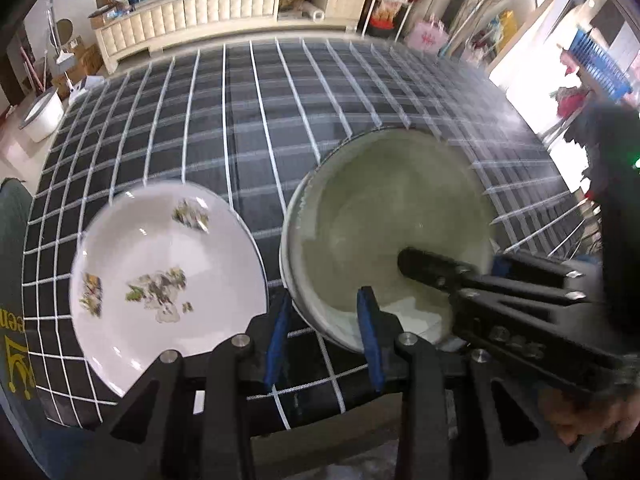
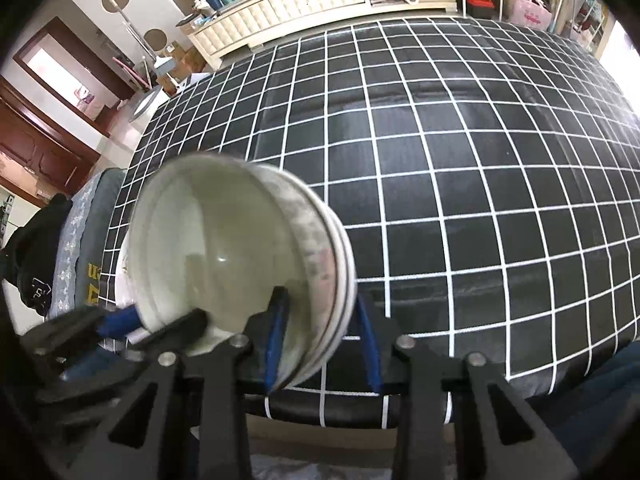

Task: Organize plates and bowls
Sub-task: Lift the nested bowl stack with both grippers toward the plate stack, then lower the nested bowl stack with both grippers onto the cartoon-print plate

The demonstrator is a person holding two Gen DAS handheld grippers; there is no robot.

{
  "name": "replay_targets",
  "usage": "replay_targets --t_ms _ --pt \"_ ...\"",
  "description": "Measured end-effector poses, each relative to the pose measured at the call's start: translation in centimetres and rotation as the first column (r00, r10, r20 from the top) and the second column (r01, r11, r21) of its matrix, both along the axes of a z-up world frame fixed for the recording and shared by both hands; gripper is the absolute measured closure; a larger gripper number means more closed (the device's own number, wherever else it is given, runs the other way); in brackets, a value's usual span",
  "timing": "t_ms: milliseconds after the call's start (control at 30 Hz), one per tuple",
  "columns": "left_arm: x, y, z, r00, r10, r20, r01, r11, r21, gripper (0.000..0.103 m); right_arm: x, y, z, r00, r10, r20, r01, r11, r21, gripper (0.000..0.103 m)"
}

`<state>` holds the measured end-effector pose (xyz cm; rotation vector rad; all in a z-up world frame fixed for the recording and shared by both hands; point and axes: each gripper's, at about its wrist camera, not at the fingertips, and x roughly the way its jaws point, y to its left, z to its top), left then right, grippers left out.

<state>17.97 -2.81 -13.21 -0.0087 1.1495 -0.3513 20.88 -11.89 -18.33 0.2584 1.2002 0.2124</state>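
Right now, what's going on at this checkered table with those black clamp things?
A person is tidying dishes with a hand-held gripper in each hand. Both grippers straddle the rim of a pale bowl: the left gripper at its near edge, the right gripper at its side. In the right wrist view it looks like stacked bowls, tilted. A white patterned plate sits beside it on the checkered tablecloth, untouched.

text: none fully legible | yellow letters on cloth [image 1: 16,344] | partial
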Motion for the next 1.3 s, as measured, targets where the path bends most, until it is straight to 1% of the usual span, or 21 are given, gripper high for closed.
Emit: replay_targets --t_ms 33,67,100,133,200,267,367,467,567,600,667,733,800,867,933,967,1033,1067,1133,1267,1300 --pt "-0.5 0.4 0.7 1.0 -0.003 0.022 0.003 1.0 -0.01 0.072 0.1 0.0 -0.4 1.0 -0.009 -0.02 0.009 1.0 0.014 0.072" --pt "-0.4 0.5 1.5 0.999 -0.011 0.046 0.011 1.0 -0.014 0.072 0.3 -0.1 -1.0 0.998 -0.018 -0.054 0.02 0.999 0.039 0.072" --pt "-0.2 0.5 1.8 0.999 -0.01 0.05 0.01 1.0 0.003 0.075 0.5 -0.3 -2.0 0.995 -0.031 -0.09 0.038 0.996 0.076 0.074" --pt "0.3 0.5 1.5 1.0 -0.004 0.021 0.004 1.0 0.013 0.077 0.5 -0.5 -2.4 0.994 -0.045 -0.097 0.053 0.995 0.084 0.076" --pt "0.8 0.7 1.0 1.0 -0.009 -0.001 0.009 1.0 -0.027 0.08 0.5 -0.3 -2.5 0.996 -0.039 -0.085 0.043 0.998 0.052 0.077" --pt "0.9 1.0 0.6 1.0 -0.007 -0.012 0.007 1.0 -0.02 0.08 0.4 -0.7 -2.5 0.995 -0.037 -0.096 0.045 0.995 0.083 0.077" --pt "1.1 1.6 0.2 1.0 0.003 -0.031 -0.004 0.999 -0.036 0.08 0.3 -0.4 -2.4 0.995 -0.025 -0.092 0.031 0.997 0.067 0.078" --pt "0.9 2.3 0.2 0.999 0.014 -0.037 -0.016 0.998 -0.059 0.079 0.4 -0.2 -2.5 0.994 -0.014 -0.11 0.019 0.999 0.048 0.078" --pt "0.9 2.9 -0.1 0.999 0.012 -0.047 -0.016 0.996 -0.086 0.077 0.5 -0.7 -2.0 0.994 -0.063 -0.09 0.062 0.998 -0.009 0.078" --pt "0.8 3.1 -0.1 0.999 0.019 -0.043 -0.023 0.996 -0.082 0.073 0.6 -0.9 -1.9 0.994 -0.067 -0.083 0.066 0.998 -0.018 0.077" --pt "1.2 3.2 -0.3 0.999 0.033 -0.038 -0.036 0.996 -0.085 0.069 1.1 -1.5 -1.8 0.995 -0.059 -0.086 0.058 0.998 -0.015 0.073" --pt "1.7 3.1 -0.4 0.998 0.045 -0.047 -0.048 0.995 -0.083 0.067 1.5 -1.6 -1.8 0.995 -0.051 -0.083 0.05 0.999 -0.022 0.062" --pt "1.8 3.3 -0.5 0.997 0.05 -0.055 -0.055 0.995 -0.089 0.066 1.5 -1.6 -1.6 0.997 -0.044 -0.07 0.041 0.998 -0.047 0.059" --pt "1.8 3.8 -0.7 0.996 0.056 -0.063 -0.063 0.993 -0.105 0.065 1.6 -1.5 -1.5 0.997 -0.032 -0.064 0.029 0.998 -0.052 0.054" --pt "1.5 4.0 -0.5 0.996 0.053 -0.069 -0.061 0.99 -0.13 0.062 1.8 -1.1 -1.2 0.998 -0.002 -0.07 -0.001 0.999 -0.044 0.046" --pt "1.3 4.2 -0.4 0.996 0.048 -0.071 -0.058 0.987 -0.149 0.06 1.7 -0.8 -0.9 0.998 0.013 -0.067 -0.016 0.999 -0.042 0.044" --pt "0.9 4.4 0.2 0.997 0.03 -0.068 -0.042 0.982 -0.182 0.051 1.8 -0.2 -0.3 0.997 0.046 -0.056 -0.048 0.998 -0.046 0.033" --pt "0.7 4.4 0.5 0.998 0.018 -0.064 -0.03 0.98 -0.196 0.05 1.9 0.2 0.0 0.997 0.062 -0.049 -0.065 0.996 -0.054 0.031" --pt "0.2 4.2 1.0 0.998 -0.006 -0.061 -0.007 0.976 -0.219 0.042 2.0 0.6 0.7 0.995 0.09 -0.033 -0.092 0.993 -0.079 0.024" --pt "-0.5 3.7 0.9 0.997 -0.048 -0.059 0.03 0.962 -0.273 0.042 2.5 1.3 1.2 0.99 0.141 -0.02 -0.143 0.983 -0.116 0.018" --pt "-0.7 3.6 0.6 0.997 -0.052 -0.059 0.033 0.959 -0.282 0.042 2.7 1.4 1.1 0.988 0.155 -0.016 -0.156 0.978 -0.141 0.017"
